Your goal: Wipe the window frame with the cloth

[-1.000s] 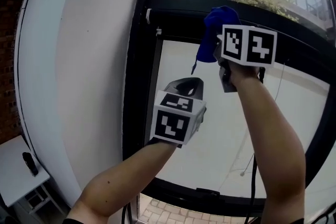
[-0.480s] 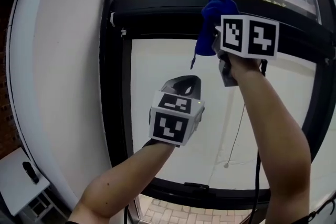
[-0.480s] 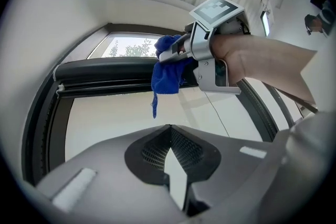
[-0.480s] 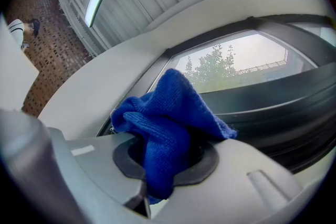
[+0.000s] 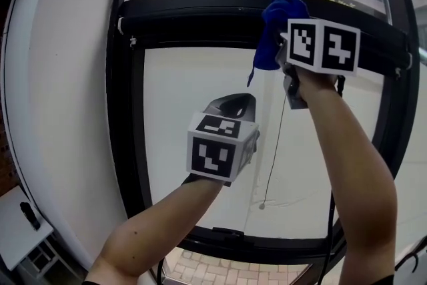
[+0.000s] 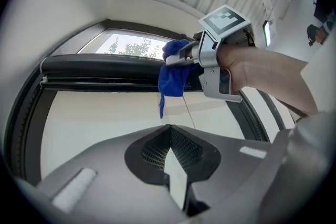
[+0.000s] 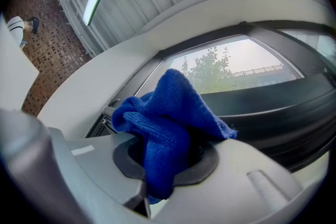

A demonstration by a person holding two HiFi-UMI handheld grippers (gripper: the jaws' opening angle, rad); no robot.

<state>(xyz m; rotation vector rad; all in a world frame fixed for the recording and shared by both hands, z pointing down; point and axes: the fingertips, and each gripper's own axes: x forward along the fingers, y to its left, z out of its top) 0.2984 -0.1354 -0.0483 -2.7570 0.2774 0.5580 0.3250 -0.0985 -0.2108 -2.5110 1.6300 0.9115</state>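
At the far left of the head view stands a pale wall [image 5: 67, 77], and next to it the black left side of the window frame [image 5: 123, 117]. It meets a thick black top bar [image 5: 200, 13] that runs across the upper part of the frame.

Around the centre, the left claw [image 5: 233, 103] hangs in front of the white blind [image 5: 187, 90], below the bar and apart from it. In its own view its jaws [image 6: 169, 128] are closed tip to tip with nothing between them. It is probably held low there to stay out of the wiping hand's way.

Just right of it a thin cord [image 5: 275, 150] hangs down the blind (a cloth dragged low could catch it).

In the upper right of centre, the right claw [image 5: 281, 43] is clamped on the blue cloth [image 5: 277, 20]. The cloth bunches out past the jaws and sits at the front of the top bar. Whether it presses the bar I cannot tell. In the right gripper view the cloth [image 7: 168, 113] fills the jaw gap. It is likely raised there so that the cloth, not the plastic, meets the bar.

Open bar lies to both sides: a long stretch leftward to the corner, and a shorter one rightward to the right side of the frame [image 5: 395, 117].
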